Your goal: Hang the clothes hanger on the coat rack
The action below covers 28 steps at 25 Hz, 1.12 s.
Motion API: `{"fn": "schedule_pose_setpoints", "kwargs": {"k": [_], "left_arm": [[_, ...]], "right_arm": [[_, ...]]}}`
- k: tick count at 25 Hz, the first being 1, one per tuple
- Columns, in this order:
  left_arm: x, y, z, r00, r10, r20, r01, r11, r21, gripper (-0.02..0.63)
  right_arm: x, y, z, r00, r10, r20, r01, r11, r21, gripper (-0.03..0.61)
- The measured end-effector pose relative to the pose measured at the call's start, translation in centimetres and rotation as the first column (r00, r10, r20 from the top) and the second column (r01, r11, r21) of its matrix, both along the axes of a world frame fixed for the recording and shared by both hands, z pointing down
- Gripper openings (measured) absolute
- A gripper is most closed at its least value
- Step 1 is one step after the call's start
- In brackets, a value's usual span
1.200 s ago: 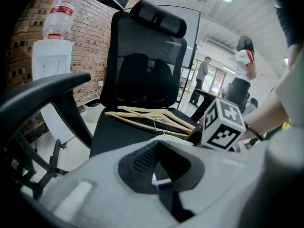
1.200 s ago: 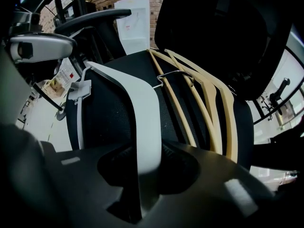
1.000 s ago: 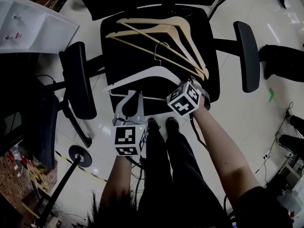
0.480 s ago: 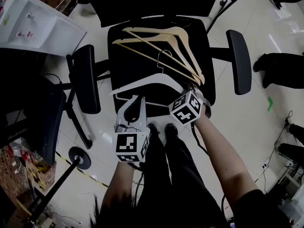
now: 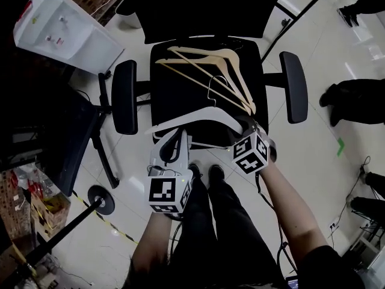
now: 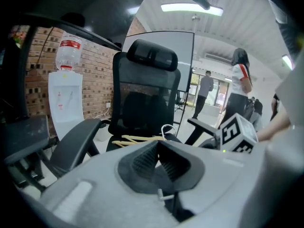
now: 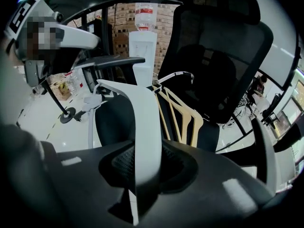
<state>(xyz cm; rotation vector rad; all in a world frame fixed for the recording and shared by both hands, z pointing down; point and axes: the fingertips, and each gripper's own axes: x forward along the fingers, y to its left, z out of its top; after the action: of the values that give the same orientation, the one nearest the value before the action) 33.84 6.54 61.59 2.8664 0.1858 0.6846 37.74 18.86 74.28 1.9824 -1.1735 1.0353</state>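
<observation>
Presently, the right gripper (image 7: 145,167) is clenched on a white plastic clothes hanger (image 7: 142,127). Its two ribbed pads are pressed against either side of one flat arm of that hanger, close to the arm's outer end. From the grip, the arm is seen in the right gripper view to rise and curve away towards the hanger's metal hook (image 7: 176,75).

The left gripper (image 6: 159,163) is closed. Its ribbed pads are drawn together into a narrow V, and nothing can be made out between them in the left gripper view. In the head view, this gripper is positioned just beside the thin lower bar of the white hanger. Contact with the bar cannot be confirmed.

The white hanger is held across the front edge of the seat of a black mesh office chair (image 5: 174,101), with its hook directed towards the backrest. Whether any part of it rests on the seat cannot be determined. Several pale wooden hangers (image 5: 210,65) are laid on the seat behind it, overlapping one another.

The chair's two padded armrests are set out on either side of the seat. A white water dispenser (image 5: 60,26) is located beyond the left armrest, against a red brick wall (image 6: 95,75). The chair stands on a pale glossy floor (image 5: 313,149).
</observation>
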Motion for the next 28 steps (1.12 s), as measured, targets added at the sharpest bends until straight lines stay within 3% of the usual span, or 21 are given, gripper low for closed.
{"fn": "schedule_pose_setpoints", "kwargs": {"k": [8, 14, 20, 25, 28], "left_arm": [[-1.6, 0.5, -7.3, 0.991, -0.08, -0.108, 0.085, 0.996, 0.042, 0.005], [-3.6, 0.3, -13.3, 0.977, -0.149, -0.151, 0.156, 0.987, 0.04, 0.005], [-5.6, -1.0, -17.3, 0.953, -0.224, -0.203, 0.237, 0.97, 0.045, 0.005], [-7.9, -2.5, -20.8, 0.928, -0.286, -0.238, 0.308, 0.949, 0.063, 0.005], [-9.6, -3.7, -23.6, 0.9, -0.35, -0.259, 0.377, 0.924, 0.064, 0.005]], "right_arm": [[-0.6, -0.6, -8.5, 0.995, -0.058, -0.079, 0.067, 0.992, 0.111, 0.094], [-2.5, -2.4, -14.7, 0.985, -0.14, -0.105, 0.159, 0.966, 0.204, 0.094], [-3.0, -4.5, -19.8, 0.96, -0.21, -0.183, 0.248, 0.943, 0.22, 0.092], [-4.3, -6.9, -23.7, 0.933, -0.297, -0.203, 0.344, 0.902, 0.261, 0.092], [-5.2, -8.8, -26.2, 0.896, -0.376, -0.237, 0.432, 0.862, 0.264, 0.092]]}}
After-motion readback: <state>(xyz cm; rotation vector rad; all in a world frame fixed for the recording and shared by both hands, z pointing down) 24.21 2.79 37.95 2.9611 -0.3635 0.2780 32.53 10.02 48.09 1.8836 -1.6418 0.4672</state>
